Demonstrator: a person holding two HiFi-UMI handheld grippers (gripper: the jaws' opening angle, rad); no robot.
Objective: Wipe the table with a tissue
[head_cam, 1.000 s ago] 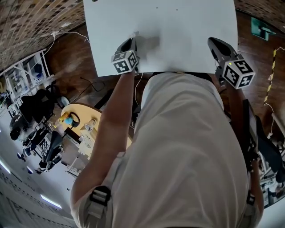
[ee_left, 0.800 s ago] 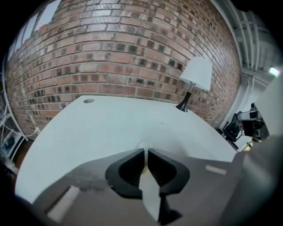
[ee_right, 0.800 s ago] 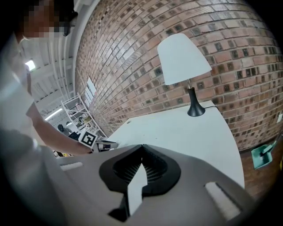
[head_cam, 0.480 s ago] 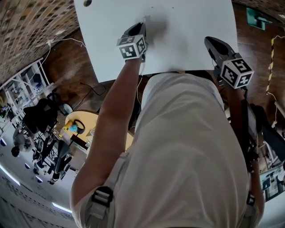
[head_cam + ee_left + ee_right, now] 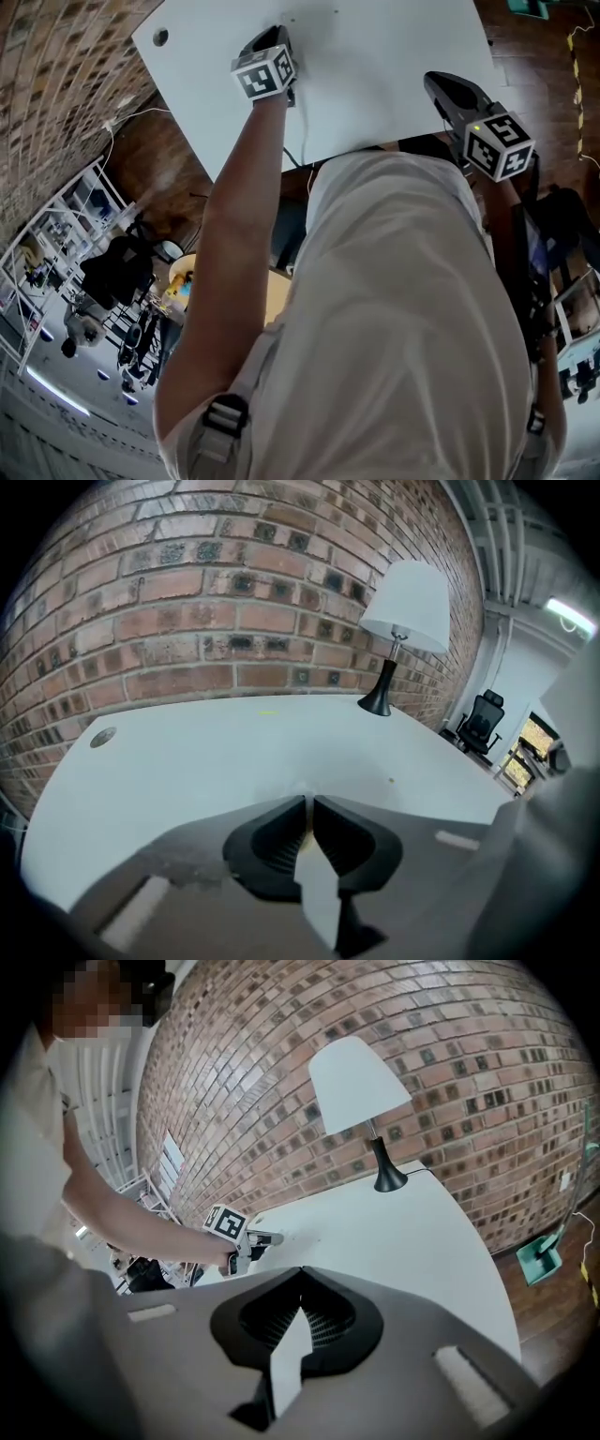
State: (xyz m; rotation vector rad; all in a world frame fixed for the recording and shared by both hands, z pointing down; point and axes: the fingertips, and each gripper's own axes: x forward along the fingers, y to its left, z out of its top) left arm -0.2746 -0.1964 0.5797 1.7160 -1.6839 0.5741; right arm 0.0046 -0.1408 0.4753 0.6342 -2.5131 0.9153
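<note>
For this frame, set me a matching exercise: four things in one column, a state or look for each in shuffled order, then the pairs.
Things:
1. lamp
2. left gripper
3. right gripper
4. round hole

States:
A. jaws shut, nothing between them
B. set into the table top near a corner
C. white shade on a black foot
D. jaws closed on a tissue

Pairs: 1-C, 2-D, 3-A, 4-B
</note>
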